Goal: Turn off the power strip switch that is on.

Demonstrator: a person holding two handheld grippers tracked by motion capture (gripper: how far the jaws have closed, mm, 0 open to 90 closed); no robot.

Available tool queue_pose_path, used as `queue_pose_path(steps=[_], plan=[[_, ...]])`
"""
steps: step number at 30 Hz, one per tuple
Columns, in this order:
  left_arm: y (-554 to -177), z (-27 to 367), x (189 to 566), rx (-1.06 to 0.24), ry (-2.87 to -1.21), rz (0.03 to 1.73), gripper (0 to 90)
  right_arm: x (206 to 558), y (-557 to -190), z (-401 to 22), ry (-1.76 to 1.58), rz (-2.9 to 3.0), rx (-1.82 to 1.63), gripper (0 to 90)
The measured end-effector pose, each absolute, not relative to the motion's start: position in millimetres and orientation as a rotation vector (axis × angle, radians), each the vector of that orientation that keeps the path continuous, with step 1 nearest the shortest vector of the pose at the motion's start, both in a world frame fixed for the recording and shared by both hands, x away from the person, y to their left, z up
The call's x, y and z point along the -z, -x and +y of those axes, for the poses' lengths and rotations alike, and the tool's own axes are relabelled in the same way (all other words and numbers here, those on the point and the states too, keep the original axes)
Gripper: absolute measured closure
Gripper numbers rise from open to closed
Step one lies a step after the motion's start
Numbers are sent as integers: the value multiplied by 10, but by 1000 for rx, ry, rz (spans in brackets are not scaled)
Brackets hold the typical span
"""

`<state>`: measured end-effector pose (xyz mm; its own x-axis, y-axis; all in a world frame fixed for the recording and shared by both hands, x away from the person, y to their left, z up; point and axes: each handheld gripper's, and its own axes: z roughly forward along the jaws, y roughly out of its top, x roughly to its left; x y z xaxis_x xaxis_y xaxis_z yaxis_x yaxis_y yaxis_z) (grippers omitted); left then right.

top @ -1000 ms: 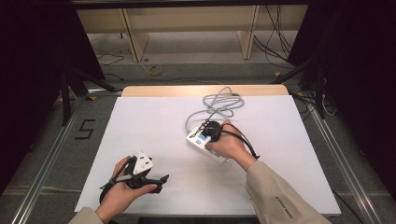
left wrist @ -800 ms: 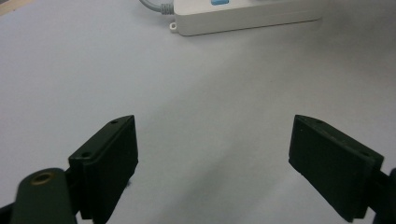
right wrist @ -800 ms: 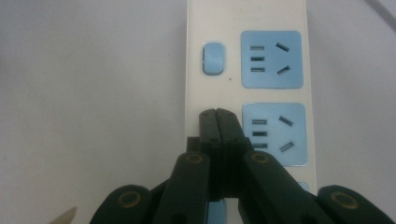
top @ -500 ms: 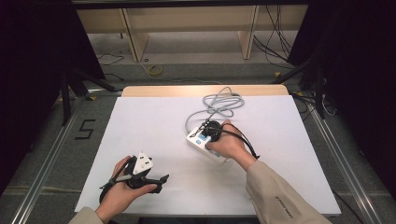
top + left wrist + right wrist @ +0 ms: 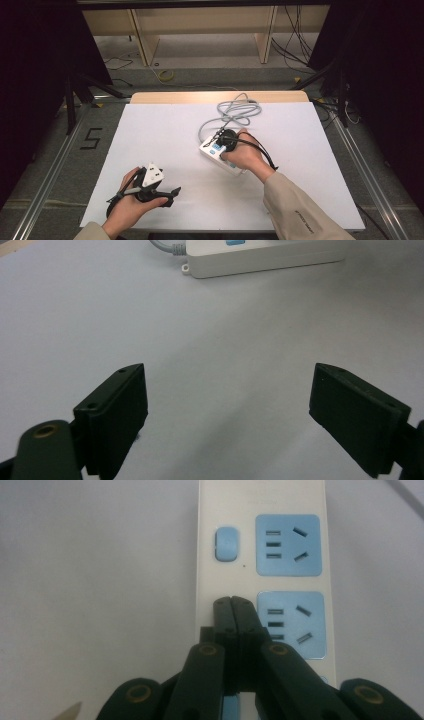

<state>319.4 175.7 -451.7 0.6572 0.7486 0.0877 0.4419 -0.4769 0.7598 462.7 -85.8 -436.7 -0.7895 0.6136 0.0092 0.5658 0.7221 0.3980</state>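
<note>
Power strip (image 5: 222,155) lies near the middle of my white surface (image 5: 165,135), set at a slant, and my right gripper (image 5: 226,141) is down on top of it. From the high view I see my right hand (image 5: 245,155) covering the nearer half of the strip, with the gripper's black cable looping off to the side. Behind the strip its grey cord (image 5: 235,112) coils in loose loops toward the far edge of the surface, clear of both my hands.

My right gripper view brings it close: the jaws are clenched tight together with nothing between them, and their joined tips sit on the cream casing just beside a blue socket (image 5: 291,625). Beyond the tips I see a small blue rocker switch (image 5: 226,543) and a second blue socket (image 5: 288,545) next to it. Whether the tips actually press the casing I can't tell.

My left gripper (image 5: 150,187) is well apart, near the front left of the surface, held in my left hand (image 5: 127,207) with its grey three-cornered plate up. Its own view shows the jaws spread wide and released over bare white surface, and the strip's cord end far off at the top, one blue switch peeking.
</note>
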Motion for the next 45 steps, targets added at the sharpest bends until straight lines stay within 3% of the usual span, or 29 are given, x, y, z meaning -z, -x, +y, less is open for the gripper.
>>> queue_pose_path(steps=[38, 45], plan=[[-3194, 1757, 4519, -537, -2142, 921, 152, 4292, -4636, -942, -985, 2730, -725, 900], [-3195, 1757, 4521, -539, -2143, 920, 152, 4283, -4623, -999, -981, 2721, -751, 864]])
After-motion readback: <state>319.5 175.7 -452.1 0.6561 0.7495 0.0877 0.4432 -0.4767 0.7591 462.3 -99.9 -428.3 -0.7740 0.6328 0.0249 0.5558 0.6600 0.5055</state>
